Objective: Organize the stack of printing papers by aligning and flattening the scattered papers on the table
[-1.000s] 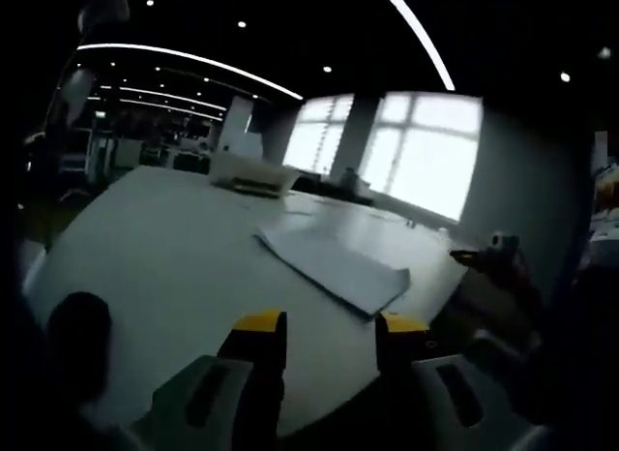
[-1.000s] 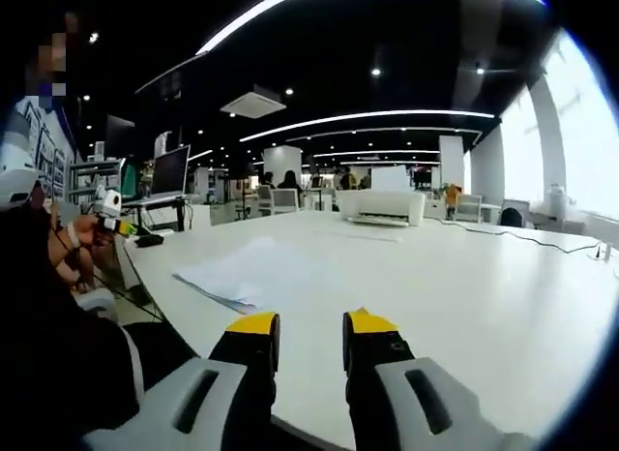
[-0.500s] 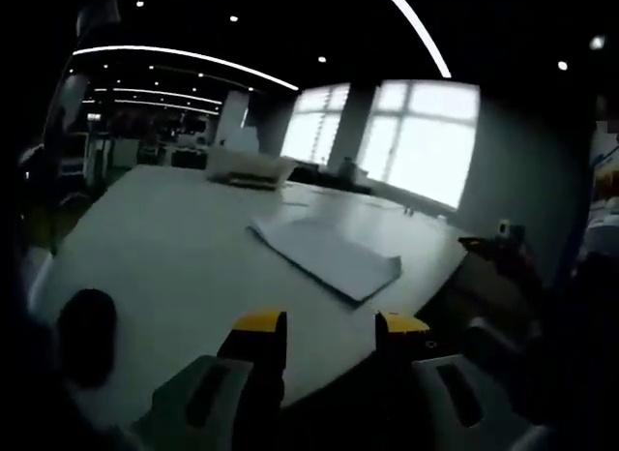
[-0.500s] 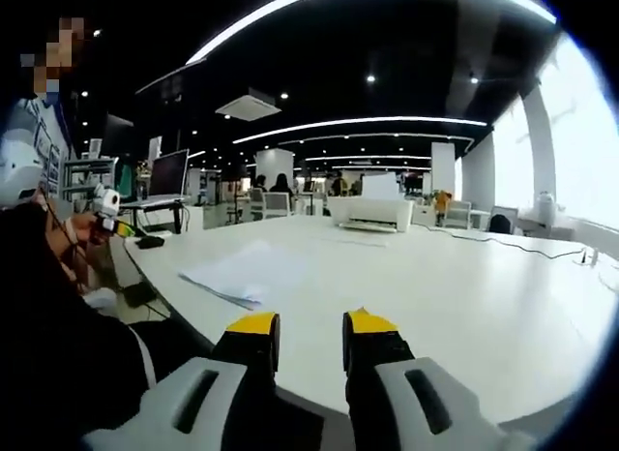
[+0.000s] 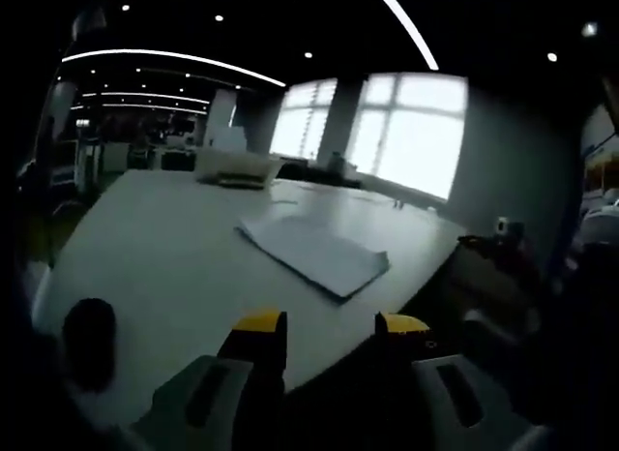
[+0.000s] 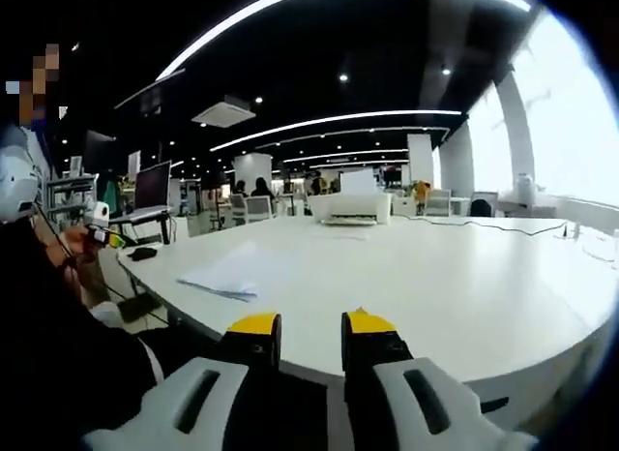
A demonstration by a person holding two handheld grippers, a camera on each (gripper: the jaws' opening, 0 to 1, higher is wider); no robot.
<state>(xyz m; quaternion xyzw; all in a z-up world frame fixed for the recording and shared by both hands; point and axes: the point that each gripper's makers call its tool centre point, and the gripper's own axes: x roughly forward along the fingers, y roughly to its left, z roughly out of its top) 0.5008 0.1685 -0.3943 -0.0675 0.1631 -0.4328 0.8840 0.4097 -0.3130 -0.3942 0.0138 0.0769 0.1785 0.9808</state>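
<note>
White table (image 6: 464, 286), broad and curved at the edge, under a dark ceiling with long light strips. Stack of printing papers (image 5: 311, 253) flat on the table near its edge, sheets slightly fanned, one corner curled up toward the rim; same stack (image 6: 224, 275) at left-centre in the right gripper view, just inside the table edge. Left gripper (image 5: 330, 325) low in the left gripper view, yellow-tipped jaws parted with a clear gap, nothing between them, held off the table edge and well apart from the papers. Right gripper (image 6: 302, 326) likewise over the near table edge, yellow tips a narrow gap apart, holding nothing, not touching the stack. White printer (image 6: 350, 208) at the far side of the table, also visible as a pale box (image 5: 235, 166) in the left gripper view. Dark round object (image 5: 89, 341) on the table at lower left of the left gripper view, too dim to identify. Bright windows (image 5: 414, 132) behind. Monitor (image 6: 152, 187) on a desk to the left, seated person at the far left edge holding a small gripper-like device (image 6: 100, 233).
</note>
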